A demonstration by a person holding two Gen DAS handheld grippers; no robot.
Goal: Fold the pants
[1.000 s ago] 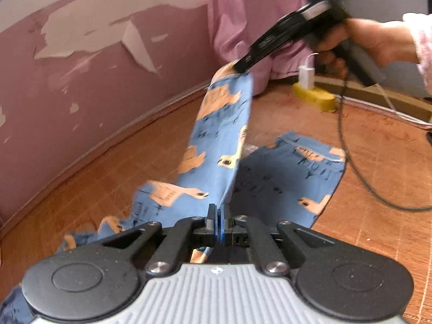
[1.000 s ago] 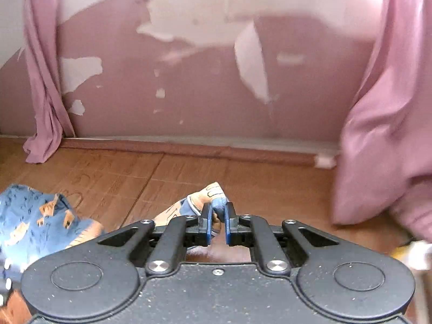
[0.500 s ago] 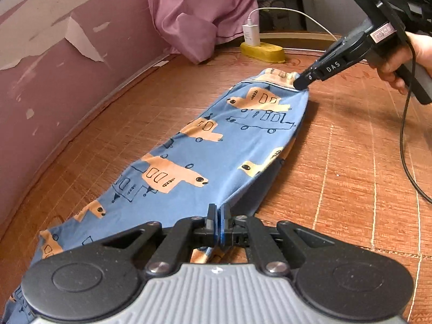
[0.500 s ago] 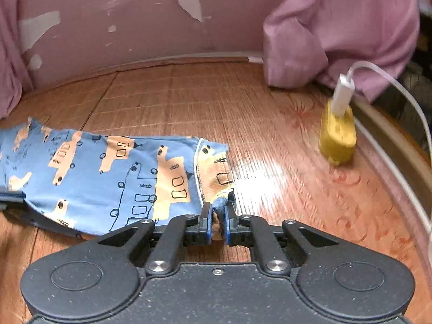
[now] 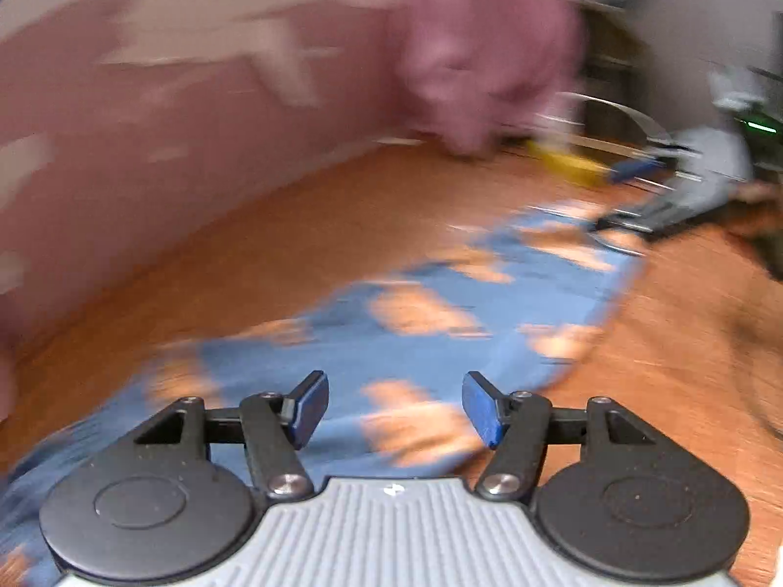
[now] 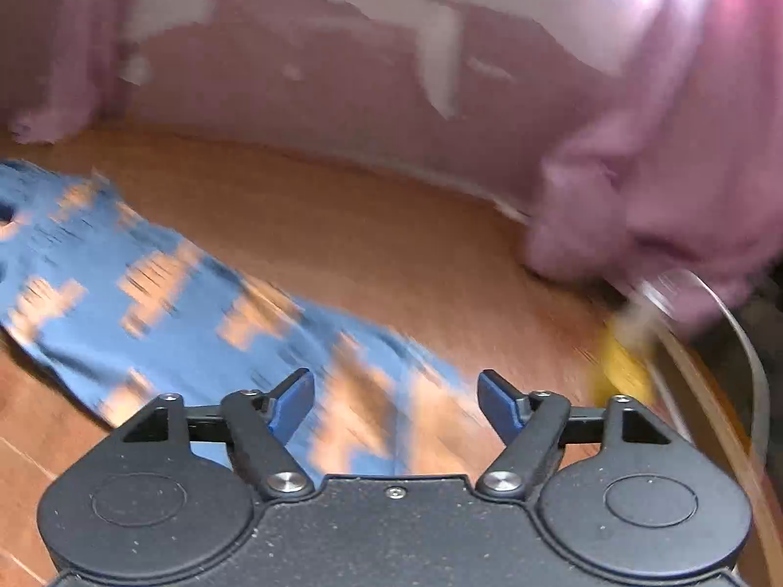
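Hovering with jaws spread and empty, left gripper (image 5: pixel 394 408) and right gripper (image 6: pixel 396 408) sit over blue pants (image 5: pixel 440 323) lying long on the wooden floor (image 5: pixel 274 244); risk: regrasping one layer only, so the fold skews.

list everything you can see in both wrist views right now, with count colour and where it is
pants: 1, blue with orange print, lying flat on the floor under both grippers
floor: 1, orange-brown wood grain, under everything
wall: 1, pink with pale peeled patches, behind the floor
curtain: 2 visible parts, pink, hanging to the floor at left and right in the right wrist view
power strip: 1, yellow, on the floor by the right curtain, blurred
cable: 1, pale, curving from the power strip
left gripper: 1, black with blue pads, open above the pants
right gripper: 1, black with blue pads, open above the pants
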